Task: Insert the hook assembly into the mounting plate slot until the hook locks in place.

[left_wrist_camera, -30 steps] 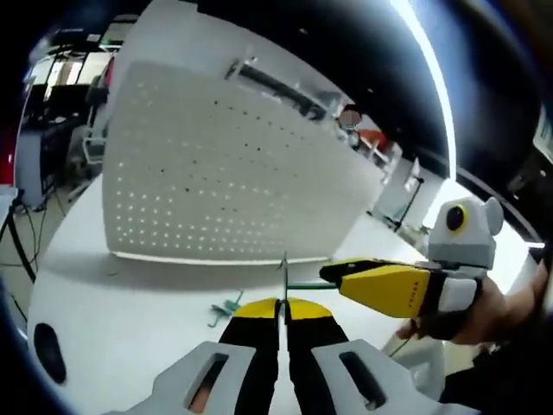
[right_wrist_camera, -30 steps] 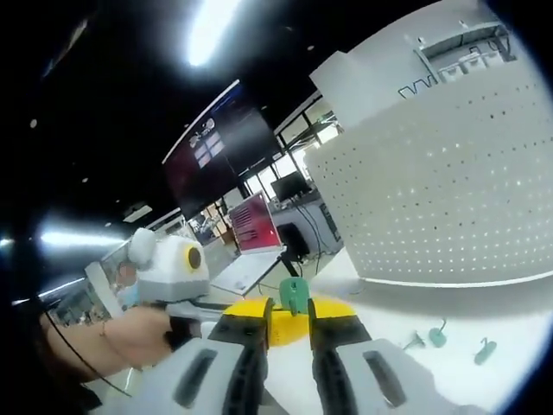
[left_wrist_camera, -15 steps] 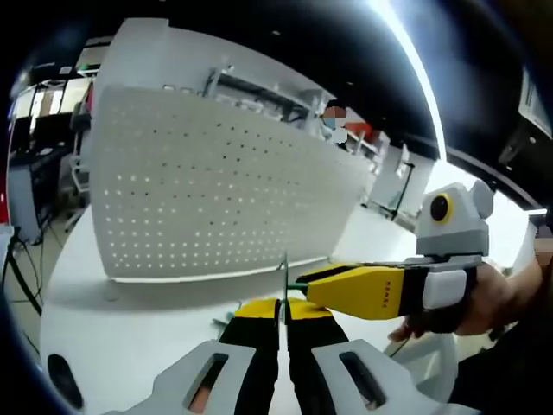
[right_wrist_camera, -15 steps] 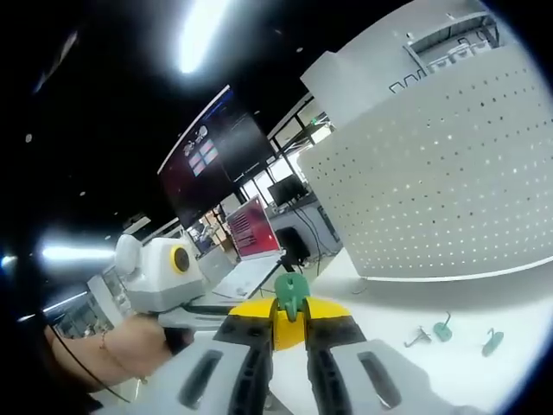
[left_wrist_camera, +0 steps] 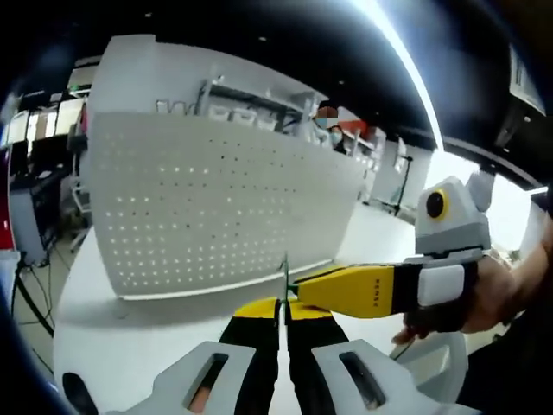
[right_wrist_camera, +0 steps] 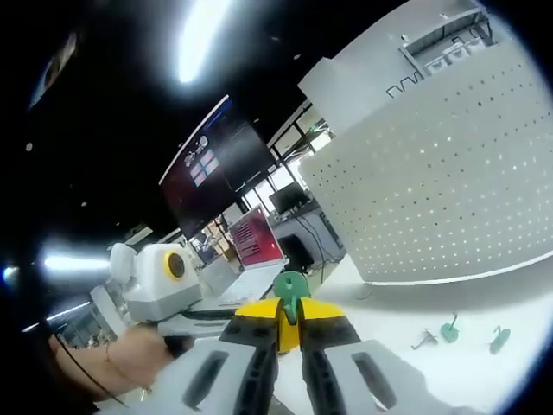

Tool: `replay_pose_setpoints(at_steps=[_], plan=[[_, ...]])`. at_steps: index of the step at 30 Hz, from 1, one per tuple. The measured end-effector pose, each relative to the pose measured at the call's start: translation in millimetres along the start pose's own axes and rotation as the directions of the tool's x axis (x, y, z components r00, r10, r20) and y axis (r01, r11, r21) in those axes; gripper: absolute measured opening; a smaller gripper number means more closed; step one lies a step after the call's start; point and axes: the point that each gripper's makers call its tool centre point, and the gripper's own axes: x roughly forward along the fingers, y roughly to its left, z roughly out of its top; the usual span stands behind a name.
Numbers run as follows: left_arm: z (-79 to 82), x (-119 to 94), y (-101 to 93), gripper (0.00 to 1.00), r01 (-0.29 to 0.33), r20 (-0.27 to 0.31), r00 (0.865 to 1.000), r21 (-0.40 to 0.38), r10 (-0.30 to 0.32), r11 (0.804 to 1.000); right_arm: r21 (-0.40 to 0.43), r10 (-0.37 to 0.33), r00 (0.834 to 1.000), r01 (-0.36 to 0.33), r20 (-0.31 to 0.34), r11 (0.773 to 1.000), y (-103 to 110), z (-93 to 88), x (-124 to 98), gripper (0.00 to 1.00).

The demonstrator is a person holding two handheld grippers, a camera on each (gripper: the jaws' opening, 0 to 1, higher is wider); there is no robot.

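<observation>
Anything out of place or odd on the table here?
Nothing looks damaged. A few loose green hooks lie scattered on the white table before the upright pegboard, apart from the green piece in the right gripper.

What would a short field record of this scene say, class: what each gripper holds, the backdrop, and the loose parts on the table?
left gripper: shut on a thin grey metal hook
right gripper: shut on a green plastic mounting plate
backdrop: white perforated pegboard panel, standing upright on the white table
loose parts: small green plastic pieces lying on the table
</observation>
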Motion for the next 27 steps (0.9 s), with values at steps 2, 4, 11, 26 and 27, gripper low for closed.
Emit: replay_pose_setpoints(at_steps=[2, 4, 11, 26, 27], plan=[[0.3, -0.1, 0.7, 0.01, -0.003, -0.001, 1.000, 0.011, 0.003, 1.000, 0.002, -0.008, 1.000, 0.008, 0.003, 1.000, -1.1, 0.3, 0.7, 0.02], [-1.3, 0.0, 1.2, 0.01, -0.015, -0.015, 1.000, 0.047, 0.016, 0.999, -0.010, -0.014, 1.000, 0.014, -0.001, 1.000, -3.3, -0.6, 1.2, 0.02], [-3.8, 0.0, 3.5, 0.01, -0.019, -0.024, 1.000, 0.029, 0.020, 0.999, -0.032, -0.015, 1.000, 0.014, -0.015, 0.999, -4.2, -3.1, 2.6, 0.01], [-17.2, 2.4, 4.8, 0.04, 0.004, -0.058, 0.998, -0.012, -0.004, 1.000, -0.076, -0.012, 0.997, 0.006, -0.074, 0.997, -8.7, -13.2, 1.2, 0.00], [-17.4, 2.2, 4.4, 0.04, 0.004, -0.058, 0.998, -0.012, -0.004, 1.000, -0.080, -0.012, 0.997, 0.006, -0.075, 0.997, -8.5, -13.4, 1.3, 0.00]])
